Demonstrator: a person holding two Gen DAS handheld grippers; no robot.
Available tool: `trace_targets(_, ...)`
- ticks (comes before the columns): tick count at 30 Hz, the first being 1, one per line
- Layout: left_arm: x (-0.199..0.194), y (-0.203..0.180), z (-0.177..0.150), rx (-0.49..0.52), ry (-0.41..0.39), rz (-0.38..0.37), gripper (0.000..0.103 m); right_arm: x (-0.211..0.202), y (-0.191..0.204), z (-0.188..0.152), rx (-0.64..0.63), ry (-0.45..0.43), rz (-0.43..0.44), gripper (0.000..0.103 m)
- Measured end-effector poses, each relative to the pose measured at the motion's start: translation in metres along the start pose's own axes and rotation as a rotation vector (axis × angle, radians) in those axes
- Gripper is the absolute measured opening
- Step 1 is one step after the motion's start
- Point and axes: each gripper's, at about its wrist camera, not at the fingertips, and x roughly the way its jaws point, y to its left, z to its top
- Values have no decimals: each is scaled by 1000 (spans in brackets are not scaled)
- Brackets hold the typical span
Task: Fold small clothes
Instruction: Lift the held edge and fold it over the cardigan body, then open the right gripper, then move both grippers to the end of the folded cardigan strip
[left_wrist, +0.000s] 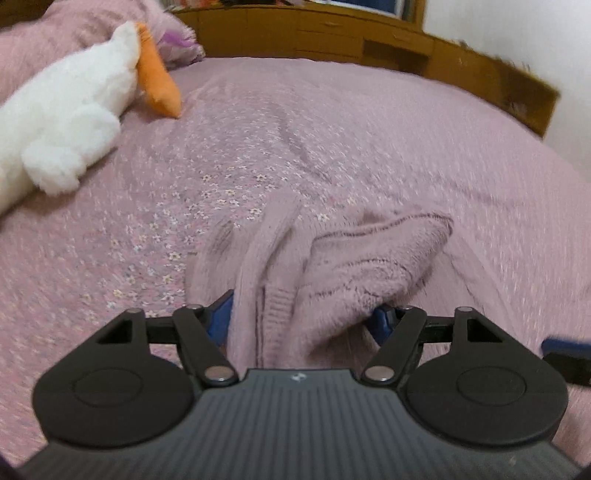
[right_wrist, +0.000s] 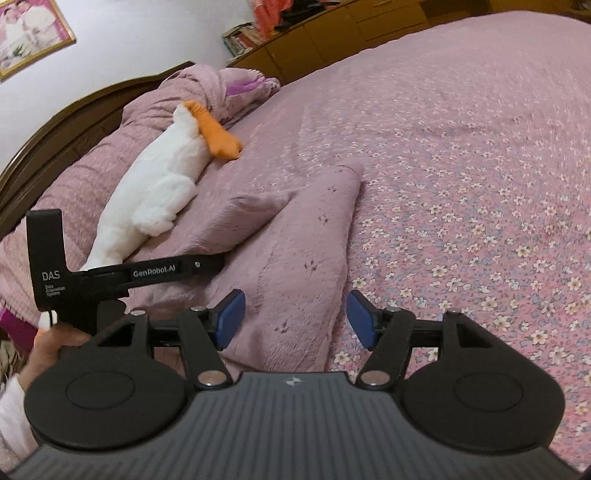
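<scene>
Fold looked barely started: the pink sweater (left_wrist: 332, 266) lay bunched at lower center on the bed (left_wrist: 406, 129), left gripper (left_wrist: 306, 317) grasping it, right gripper (right_wrist: 291, 317) released, nothing gripped.

A mauve-pink knit garment (left_wrist: 332, 266) with darker stitch lines lies on a pink bedspread (left_wrist: 369, 140) sprinkled with small white and pale blue flowers. At the far left a plush toy (left_wrist: 66, 122) is white with an orange end. The grippers (right_wrist: 291, 317) are black with blue pads (right_wrist: 231, 317); one bears white lettering. The far cabinet (left_wrist: 332, 33) is honey-brown wood. The wall is white, and a gold-framed picture (right_wrist: 29, 33) shows pink tones.
</scene>
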Motion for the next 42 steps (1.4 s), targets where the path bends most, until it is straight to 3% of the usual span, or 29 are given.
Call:
trace_targets(1,-1,4,0,-31,-10,-12,50,5,0,0,9,-2,1,69)
trace_targets(2,0,10,1,-65,-11,-18,23,11,-2,0,17,-1,1,69)
trace_targets(6,-22,40,-2,-228,-62,-53,19,33,8,2,30,19,20,69)
trace_targets(8,-29,54,-9,-265,-68,-14,19,33,21,0,-23,5,35,69)
trace_targets(10,-22,73,-19,-305,-26,53,21,35,32,-2,-85,8,37,72)
trace_targets(11,-19,84,-25,-346,-12,58,27,36,36,-3,-106,12,35,73)
trace_targets(12,-18,95,-29,-402,-5,38,35,37,39,-4,-123,11,33,73)
trace_targets(14,-21,105,-33,-461,-11,11,37,39,40,-5,-134,11,26,73)
trace_targets(19,-31,93,-26,-372,-12,1,37,38,33,-3,-86,17,33,73)
trace_targets(26,-56,74,-32,-282,0,-83,65,27,24,-7,-36,-34,21,73)
trace_targets(30,-57,63,-42,-218,41,-93,68,30,27,-7,-42,-78,-46,73)
trace_targets(32,-55,60,-47,-178,64,-66,68,36,33,-8,-58,-54,-33,73)
trace_targets(34,-52,61,-53,-133,84,38,72,42,45,-13,-96,-40,-22,74)
trace_targets(35,-52,62,-55,-126,84,55,74,43,54,-17,-135,-48,-38,75)
trace_targets(39,-53,70,-58,-175,84,40,74,46,80,-26,-258,-40,-32,78)
trace_targets(42,-55,69,-56,-179,81,11,71,42,79,-23,-254,-38,-29,79)
